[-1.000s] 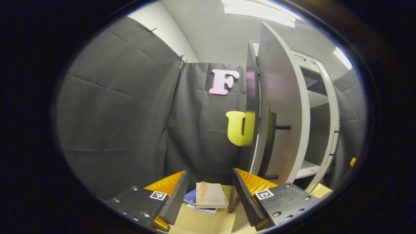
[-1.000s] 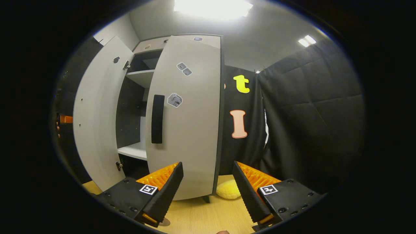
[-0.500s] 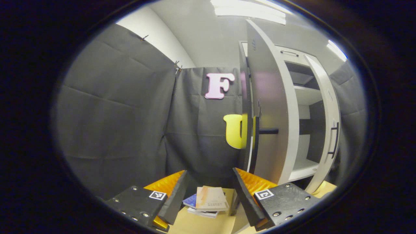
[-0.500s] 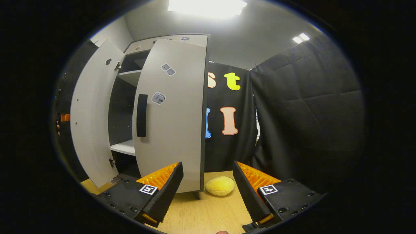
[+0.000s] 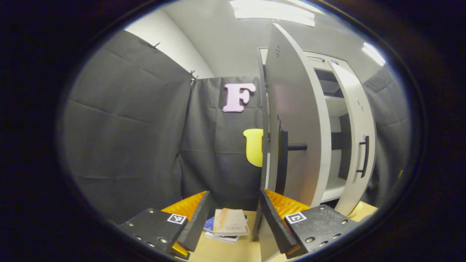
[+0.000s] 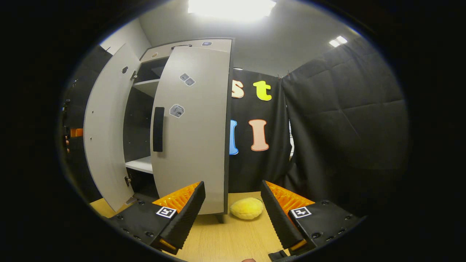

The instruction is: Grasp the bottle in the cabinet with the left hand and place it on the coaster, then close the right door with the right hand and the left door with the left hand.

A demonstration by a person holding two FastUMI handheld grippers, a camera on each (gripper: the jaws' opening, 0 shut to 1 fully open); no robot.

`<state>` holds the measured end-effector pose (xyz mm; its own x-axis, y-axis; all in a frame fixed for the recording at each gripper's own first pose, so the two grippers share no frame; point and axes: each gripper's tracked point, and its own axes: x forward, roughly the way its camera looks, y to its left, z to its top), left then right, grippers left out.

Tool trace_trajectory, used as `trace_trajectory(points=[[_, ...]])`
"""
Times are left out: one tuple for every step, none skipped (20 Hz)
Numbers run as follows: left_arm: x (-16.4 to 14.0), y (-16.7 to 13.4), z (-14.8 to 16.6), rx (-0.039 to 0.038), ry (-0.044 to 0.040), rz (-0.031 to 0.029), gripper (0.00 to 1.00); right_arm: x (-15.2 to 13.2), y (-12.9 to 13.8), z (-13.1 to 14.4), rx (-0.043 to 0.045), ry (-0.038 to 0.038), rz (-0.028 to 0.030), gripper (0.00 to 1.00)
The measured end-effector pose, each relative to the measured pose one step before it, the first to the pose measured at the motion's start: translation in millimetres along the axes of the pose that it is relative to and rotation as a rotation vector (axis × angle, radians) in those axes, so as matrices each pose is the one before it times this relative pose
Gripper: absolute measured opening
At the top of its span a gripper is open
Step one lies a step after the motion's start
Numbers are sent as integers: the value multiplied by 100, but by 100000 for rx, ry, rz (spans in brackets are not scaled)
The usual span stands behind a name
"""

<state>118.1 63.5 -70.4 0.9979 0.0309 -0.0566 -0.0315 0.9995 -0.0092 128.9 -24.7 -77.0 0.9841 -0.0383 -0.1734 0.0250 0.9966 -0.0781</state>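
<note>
The grey cabinet's left door stands ajar just past my left gripper, which is open and holds nothing. That gripper's right finger lies by the door's lower edge, under its black handle. The right door, with a black handle, is partly swung in. My right gripper is open and empty below it, its left finger in front of the door's bottom edge. I cannot tell if either finger touches a door. Between the doors a white shelf shows.
A small stack of books lies on the wooden table between my left fingers. A yellow soft lump rests on the table right of the cabinet. Black cloth walls close in on both sides.
The right door has swung further in towards the cabinet, uncovering the yellow lump. My left gripper's view has shifted right, so the left door now stands nearer the middle. Both grippers stayed open.
</note>
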Motion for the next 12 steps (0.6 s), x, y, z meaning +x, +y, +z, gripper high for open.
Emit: trace_trajectory(points=[[-71, -623, 111, -80, -133, -758, 88, -89, -49, 7, -402, 61, 333, 98], [11, -567, -202, -596, -164, -913, 83, -195, -64, -40, -268, 90, 343, 98], [119, -603, -3, -907, 83, -1190, 89, -157, -86, -27, -198, 108, 98, 98], [-92, -577, -124, -1005, 15, -1298, 83, -72, -212, -110, -84, 92, -47, 98], [82, -650, -68, -839, 191, -1151, 83, -88, -72, -16, 83, 114, 36, 98], [-25, -568, -65, -698, 66, -930, 83, -150, -111, 78, 115, 103, -19, 98], [43, -534, -4, -387, 71, -775, 83, -129, -209, 49, 51, -55, -194, 98], [-122, -582, 45, -143, -114, -743, 89, -83, -259, 39, -48, -96, -309, 98], [12, -623, 11, 23, -4, -809, 83, -163, -307, 124, -13, -77, -346, 98], [135, -664, -71, -38, -5, -979, 83, -176, -246, -35, 81, -265, -399, 98], [256, -679, -64, -11, 13, -1168, 83, -91, -277, 152, 74, -14, -532, 98], [85, -669, -67, -157, 52, -1080, 83, -240, -320, 5, 104, 132, -496, 98]])
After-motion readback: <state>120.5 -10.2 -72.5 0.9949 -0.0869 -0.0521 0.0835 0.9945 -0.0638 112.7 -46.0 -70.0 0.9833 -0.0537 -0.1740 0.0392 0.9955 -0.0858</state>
